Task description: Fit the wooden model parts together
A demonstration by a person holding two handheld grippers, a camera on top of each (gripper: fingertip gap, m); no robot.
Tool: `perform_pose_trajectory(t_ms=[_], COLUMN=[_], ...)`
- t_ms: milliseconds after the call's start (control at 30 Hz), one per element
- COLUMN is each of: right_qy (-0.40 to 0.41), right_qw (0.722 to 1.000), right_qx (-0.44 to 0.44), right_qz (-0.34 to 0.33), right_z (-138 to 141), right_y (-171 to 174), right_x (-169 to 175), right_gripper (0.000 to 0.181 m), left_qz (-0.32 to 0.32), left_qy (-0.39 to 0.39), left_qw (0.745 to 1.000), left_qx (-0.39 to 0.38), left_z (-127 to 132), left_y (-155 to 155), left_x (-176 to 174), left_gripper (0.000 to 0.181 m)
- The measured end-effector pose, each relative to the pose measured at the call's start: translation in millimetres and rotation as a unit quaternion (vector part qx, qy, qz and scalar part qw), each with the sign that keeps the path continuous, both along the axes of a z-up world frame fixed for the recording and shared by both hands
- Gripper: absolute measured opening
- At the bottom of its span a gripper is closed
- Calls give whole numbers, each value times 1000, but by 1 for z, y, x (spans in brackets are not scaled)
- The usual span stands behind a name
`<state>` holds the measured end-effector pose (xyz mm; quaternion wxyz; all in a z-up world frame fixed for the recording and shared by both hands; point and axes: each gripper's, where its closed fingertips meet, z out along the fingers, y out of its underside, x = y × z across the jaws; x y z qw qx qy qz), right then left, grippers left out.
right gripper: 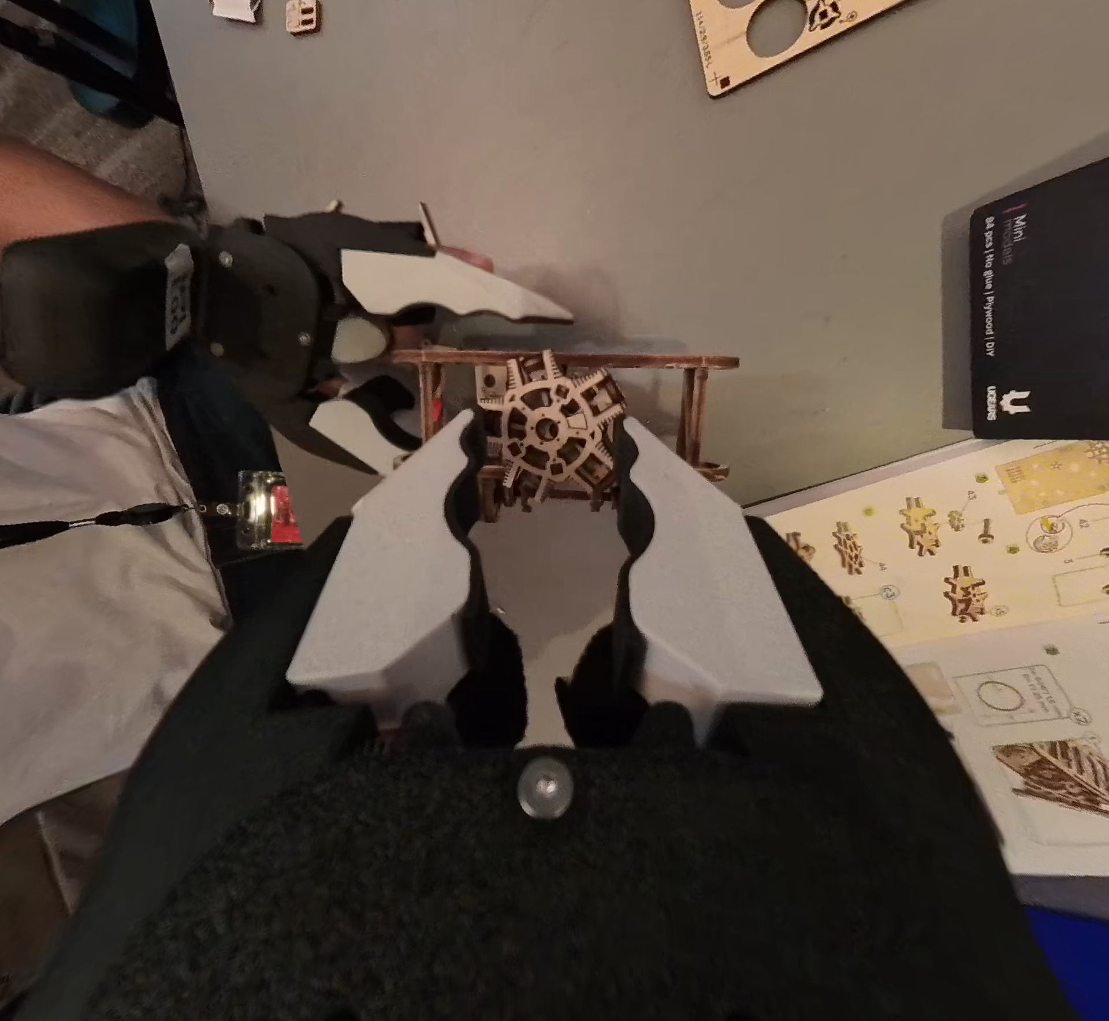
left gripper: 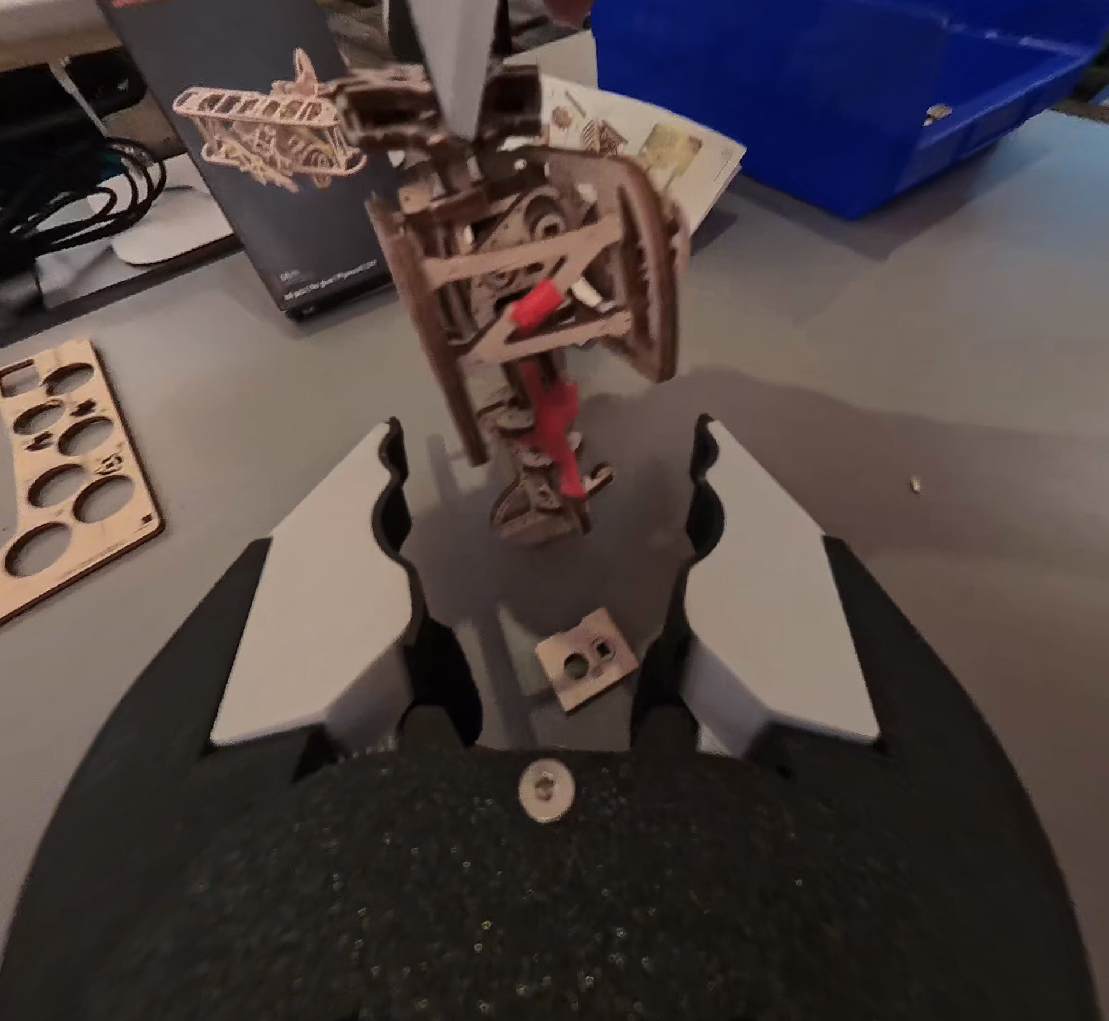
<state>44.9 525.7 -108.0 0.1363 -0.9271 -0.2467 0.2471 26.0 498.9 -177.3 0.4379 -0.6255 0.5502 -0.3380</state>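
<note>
The wooden biplane model [right gripper: 558, 434] is held at its engine end between the fingertips [right gripper: 447, 452] of the right tool [right gripper: 549, 440], whose jaws are closed onto the round toothed engine face. In the left wrist view the model [left gripper: 528, 296] is seen hanging nose-up from that tool [left gripper: 465, 122], tail down toward the grey counter [left gripper: 840, 392], with red parts visible inside the frame.

The left tool [left gripper: 549, 434] is spread wide and holds nothing; the model's tail is seen just ahead of its fingertips and slightly to the right of the gap. A small square wooden piece [left gripper: 585, 659] with two holes lies on the counter between the left tool's fingers, nearer their base.

To the left of this tool a punched-out plywood sheet [left gripper: 66, 476] lies flat. Beyond the model a dark kit box [left gripper: 240, 110] stands, an instruction sheet [left gripper: 666, 146] is partly hidden behind the wings, and a blue bin [left gripper: 840, 62] sits far right.
</note>
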Motion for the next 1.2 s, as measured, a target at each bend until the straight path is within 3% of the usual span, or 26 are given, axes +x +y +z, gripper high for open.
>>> perform_pose_trajectory(t_ms=[300,433,533,733,1000,1200], right_qy=[13,17,23,33,38,-19], right_qw=[999,998,998,996,988,988], right_qx=[-11,-12,-10,7,72,77], right_qz=[-44,-56,-64,-80,-128,-129], right_z=[-2,-2,-2,-1,16,17], right_y=[3,-1,-4,-11,-16,-8], right_x=[6,7,9,15,24,28], right_gripper=[41,40,41,41,40,42], left_qz=[28,23,28,14,-82,-129], left_qy=[39,48,53,58,49,24], left_qw=[997,996,996,997,995,991], left_qx=[-53,-65,-63,-46,12,-31], left_z=[-15,-19,-20,-20,-4,-7], left_y=[7,6,7,2,4,2], left_x=[27,30,29,32,41,51], left_gripper=[72,45,35,33,33,33])
